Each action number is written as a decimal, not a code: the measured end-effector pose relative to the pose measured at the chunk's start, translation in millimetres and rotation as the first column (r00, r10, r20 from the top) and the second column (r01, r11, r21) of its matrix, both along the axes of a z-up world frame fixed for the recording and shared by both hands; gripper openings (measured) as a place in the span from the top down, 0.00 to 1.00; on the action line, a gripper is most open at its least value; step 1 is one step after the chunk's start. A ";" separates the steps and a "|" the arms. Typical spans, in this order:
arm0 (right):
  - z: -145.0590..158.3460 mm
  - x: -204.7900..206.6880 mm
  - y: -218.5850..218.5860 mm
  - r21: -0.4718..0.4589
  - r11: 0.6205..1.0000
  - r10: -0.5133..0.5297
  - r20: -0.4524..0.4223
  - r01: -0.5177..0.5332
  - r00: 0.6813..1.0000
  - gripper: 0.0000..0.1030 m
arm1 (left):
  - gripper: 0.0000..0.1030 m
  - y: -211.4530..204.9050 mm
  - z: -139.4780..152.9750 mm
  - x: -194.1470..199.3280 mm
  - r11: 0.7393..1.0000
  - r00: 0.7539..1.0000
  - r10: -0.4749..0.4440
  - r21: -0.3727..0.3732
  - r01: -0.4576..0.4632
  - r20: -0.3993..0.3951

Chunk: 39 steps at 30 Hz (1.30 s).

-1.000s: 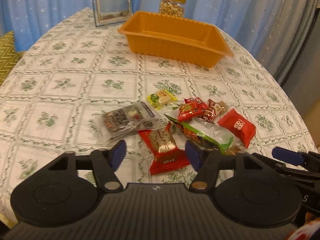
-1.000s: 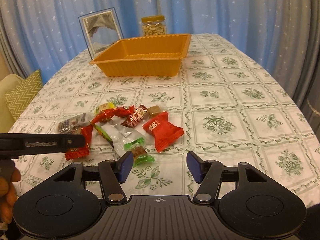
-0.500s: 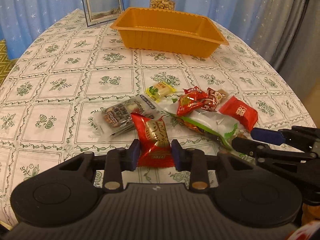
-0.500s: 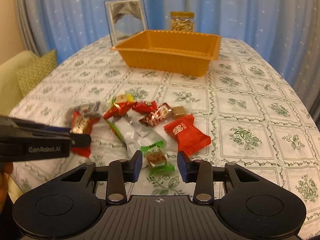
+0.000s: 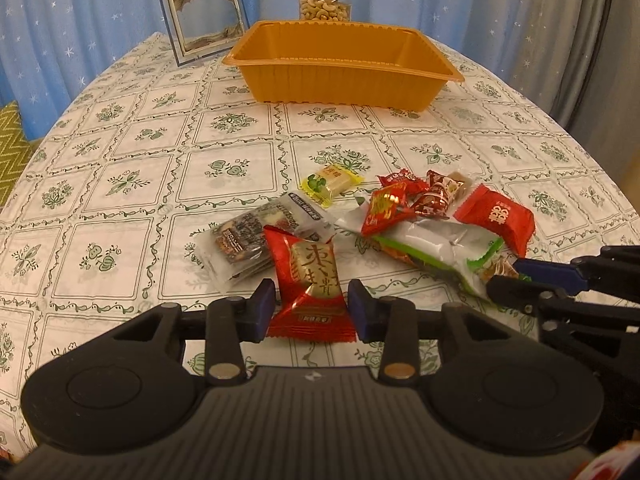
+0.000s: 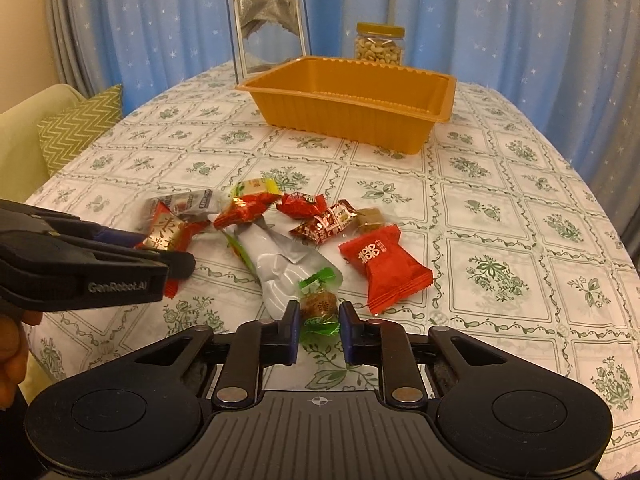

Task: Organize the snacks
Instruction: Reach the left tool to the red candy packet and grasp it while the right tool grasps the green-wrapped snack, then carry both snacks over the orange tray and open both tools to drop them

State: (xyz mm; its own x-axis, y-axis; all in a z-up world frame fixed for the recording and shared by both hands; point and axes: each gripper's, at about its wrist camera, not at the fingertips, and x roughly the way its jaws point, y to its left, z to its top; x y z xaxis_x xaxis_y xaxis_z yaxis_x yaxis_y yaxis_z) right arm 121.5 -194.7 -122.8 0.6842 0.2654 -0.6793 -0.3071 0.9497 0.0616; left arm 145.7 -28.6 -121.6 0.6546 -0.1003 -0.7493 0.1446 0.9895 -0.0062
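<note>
A heap of wrapped snacks lies on the desk (image 5: 120,168) near its front edge, on a cloth of green leaf squares. From the heap, the left tool (image 5: 311,310) pinches a red and gold packet (image 5: 310,280) by its lower half; the packet stands up between the blue pads, which have just been closing and then eased a little. The right tool (image 6: 319,330) has just closed on a small brown sweet in a green wrapper (image 6: 318,308), which sits at the near end of a long silver and green packet (image 6: 280,268).

Just right of that sweet lies a red pillow packet (image 6: 384,268). Farther back are several small red sweets (image 6: 316,224), a yellow one (image 6: 252,188) and a clear packet with dark contents (image 5: 248,236), all touching or overlapping.

Well beyond the heap stands an orange tray (image 5: 344,80), with nothing visible inside. Behind it are a jar of cashews (image 5: 326,2) and a framed picture (image 5: 200,8), against blue starred curtains (image 5: 460,0). A green zigzag cushion (image 6: 76,128) sits off the desk's left side.
</note>
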 end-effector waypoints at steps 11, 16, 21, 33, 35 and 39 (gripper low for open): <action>15.5 -14.1 -3.2 0.018 1.000 -0.020 0.038 0.020 0.999 0.82 | 0.72 9.2 12.3 -14.5 1.000 1.000 0.022 -0.009 -0.022 0.016; 26.1 -21.8 -3.1 0.023 0.999 -0.027 0.068 0.025 0.997 0.82 | 0.72 12.7 24.5 -21.7 0.999 0.999 0.032 -0.015 -0.032 0.038; 35.1 -24.1 -5.5 0.034 0.999 -0.044 0.088 0.041 0.995 0.82 | 0.72 13.2 39.3 -23.7 0.999 0.998 0.030 -0.032 -0.028 0.061; 71.0 24.9 -22.2 0.129 0.987 -0.111 0.152 0.092 0.982 0.82 | 0.72 2.4 78.6 26.2 0.999 0.988 -0.040 -0.027 0.045 0.152; 79.0 42.7 -25.3 0.141 0.985 -0.125 0.169 0.101 0.978 0.82 | 0.72 1.5 87.2 44.0 0.998 0.984 -0.051 -0.037 0.058 0.169; 92.3 82.5 -30.3 0.163 0.979 -0.155 0.190 0.125 0.969 0.82 | 0.72 0.6 101.1 81.1 0.997 0.977 -0.062 -0.037 0.071 0.206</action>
